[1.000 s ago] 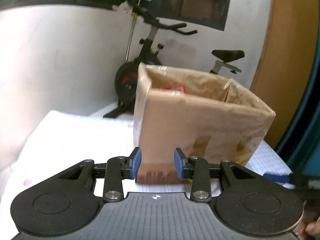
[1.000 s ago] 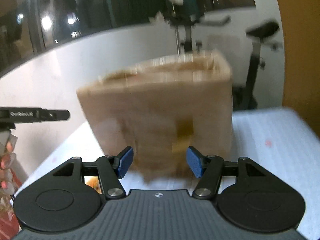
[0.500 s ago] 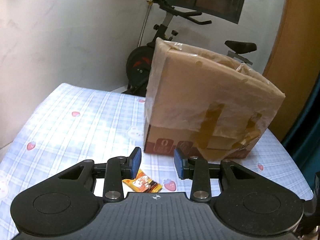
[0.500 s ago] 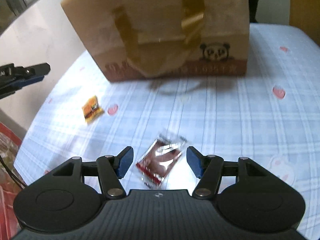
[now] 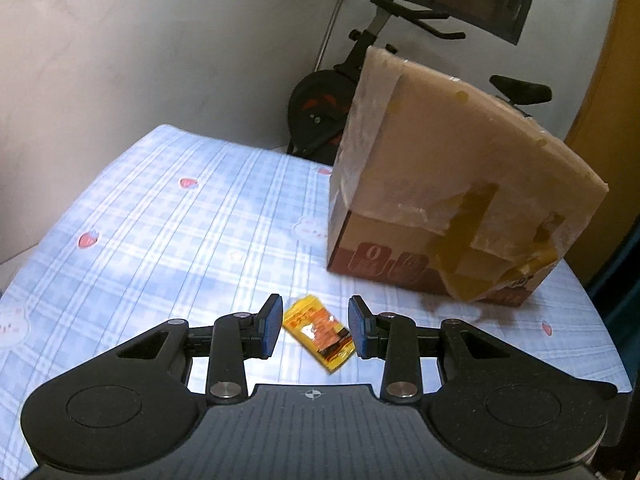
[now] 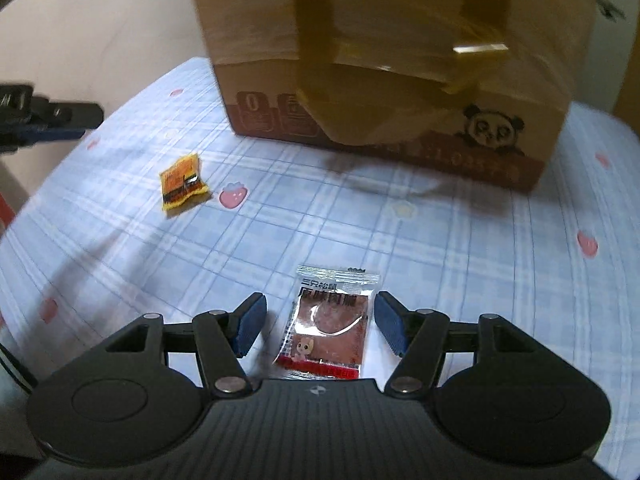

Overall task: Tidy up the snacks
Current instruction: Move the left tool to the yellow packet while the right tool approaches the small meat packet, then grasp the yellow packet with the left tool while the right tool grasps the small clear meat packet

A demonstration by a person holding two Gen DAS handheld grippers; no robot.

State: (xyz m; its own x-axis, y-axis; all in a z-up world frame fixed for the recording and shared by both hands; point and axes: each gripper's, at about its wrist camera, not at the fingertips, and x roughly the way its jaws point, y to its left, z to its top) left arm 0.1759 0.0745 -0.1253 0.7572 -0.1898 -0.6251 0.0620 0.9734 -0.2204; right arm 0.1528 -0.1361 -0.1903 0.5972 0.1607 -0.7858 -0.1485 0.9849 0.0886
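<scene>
Jaws spread on both grippers — left gripper (image 5: pixel 314 326) straddling yellow packet (image 5: pixel 319 331), right gripper (image 6: pixel 320 328) seemingly around red packet (image 6: pixel 329 326), box (image 6: pixel 384 60) beyond

The left gripper (image 5: pixel 315 326) is tilted downward, its two blue-padded fingers (image 5: pixel 271 325) parted with a clear gap between them, and the pads press on nothing. The right gripper (image 6: pixel 319 323) is tipped down more steeply, its blue pads (image 6: pixel 251 323) set somewhat wider apart and likewise closed on nothing. In the right wrist view the left gripper's dark finger (image 6: pixel 52 122) reaches in from the left edge, well apart from the right gripper, and no hand or sleeve shows in either view.
</scene>
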